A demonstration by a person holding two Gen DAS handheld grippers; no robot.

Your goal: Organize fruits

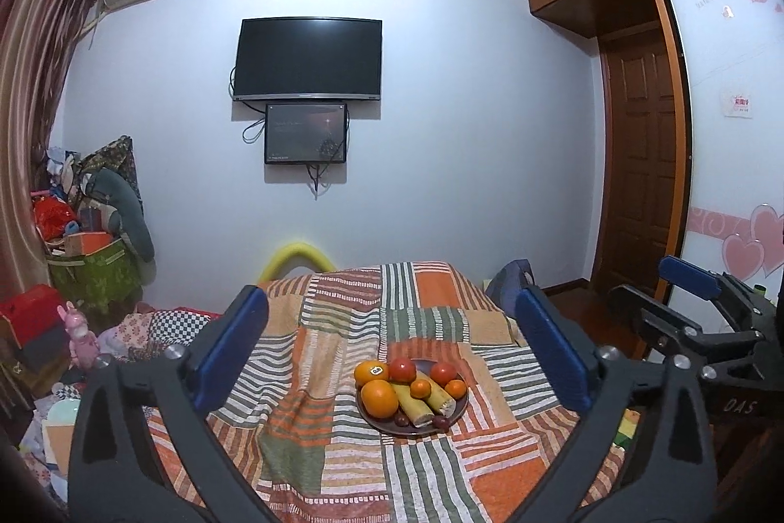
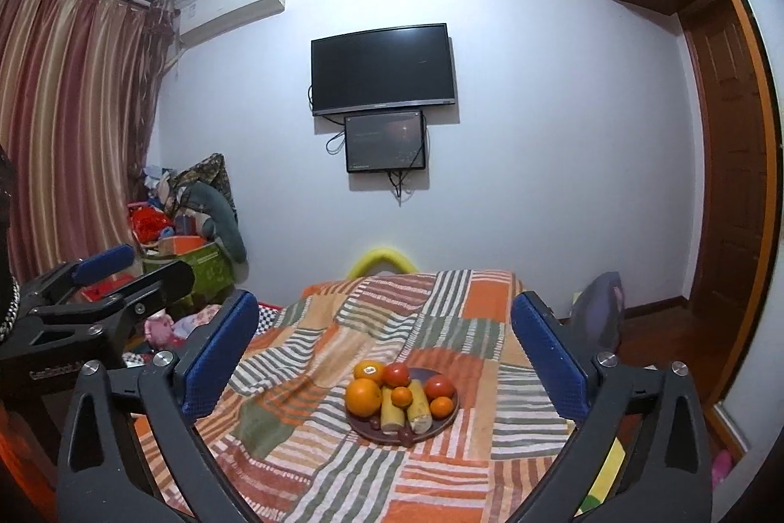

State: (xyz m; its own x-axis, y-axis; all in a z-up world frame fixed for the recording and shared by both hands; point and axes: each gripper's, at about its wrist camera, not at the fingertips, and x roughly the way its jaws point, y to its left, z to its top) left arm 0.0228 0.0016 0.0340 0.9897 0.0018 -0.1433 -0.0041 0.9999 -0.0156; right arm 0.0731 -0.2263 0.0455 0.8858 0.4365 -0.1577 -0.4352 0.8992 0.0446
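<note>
A: Where do the grippers sit?
B: The left gripper (image 1: 392,356), blue-padded jaws spread wide and holding nothing, hovers beside the right gripper (image 2: 384,356), likewise spread.
A: And the fruit?
B: Oranges, tomatoes and bananas crowd the round dark plate (image 1: 458,412) on the striped patchwork blanket (image 1: 318,376), ahead of both.

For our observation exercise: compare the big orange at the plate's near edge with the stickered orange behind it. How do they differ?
The near orange looks larger and deeper orange; the stickered orange looks smaller and yellower. The near orange shows no label; the stickered orange carries a white sticker. Both are round and lie on the left side of the dark plate.
</note>
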